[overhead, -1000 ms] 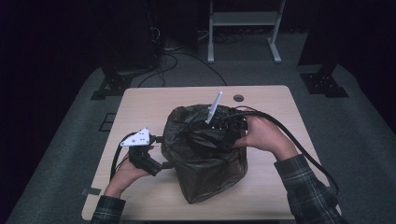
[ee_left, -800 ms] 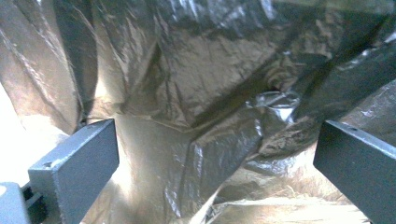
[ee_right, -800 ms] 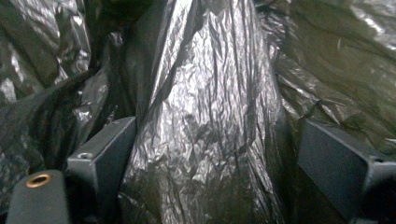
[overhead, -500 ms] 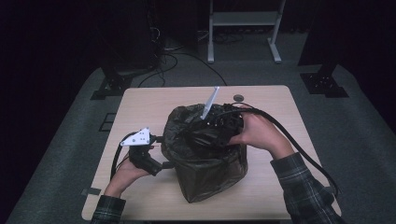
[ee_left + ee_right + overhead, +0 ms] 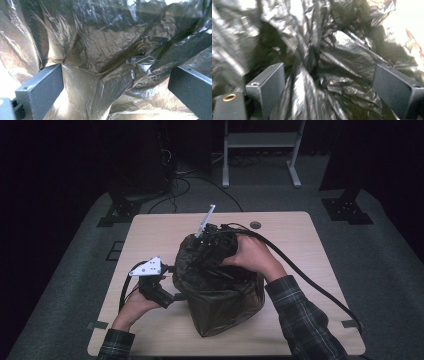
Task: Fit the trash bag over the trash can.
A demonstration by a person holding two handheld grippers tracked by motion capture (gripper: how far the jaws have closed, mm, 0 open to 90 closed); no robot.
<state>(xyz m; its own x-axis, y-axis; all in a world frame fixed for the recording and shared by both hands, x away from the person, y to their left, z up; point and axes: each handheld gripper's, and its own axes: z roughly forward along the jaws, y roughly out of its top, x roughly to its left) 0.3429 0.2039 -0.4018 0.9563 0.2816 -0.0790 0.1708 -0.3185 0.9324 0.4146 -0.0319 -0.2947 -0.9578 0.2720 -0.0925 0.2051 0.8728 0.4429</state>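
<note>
In the high view a black plastic bag (image 5: 220,285) bulges in the middle of the desk (image 5: 300,235), nearer its front edge than its far one, its crumpled mouth turned up. The left gripper (image 5: 170,282) comes at the bag's left side, level with the desk top and held by the left hand (image 5: 135,307) near the front left corner, a grey three-cornered plate on top; its tips sit against the plastic. The right gripper (image 5: 212,237) lies over the top of the bag, the right hand (image 5: 252,257) wrapped around it, and a thick black cable (image 5: 310,282) runs from it toward the desk's right edge. A small round grommet (image 5: 255,225) sits near the far edge. Behind the desk stand a white frame (image 5: 260,145) and dark stands on the grey floor. No writing or label can be read anywhere. In the left gripper view the two jaws stand wide apart with the bag's wrinkled, light-struck film (image 5: 107,75) bulging between them, not pinched by either pad. In the right gripper view the jaws likewise stand wide, with dark folds of the bag (image 5: 329,75) heaped between them; the picture is blurred, and the pads do not press on the plastic.
</note>
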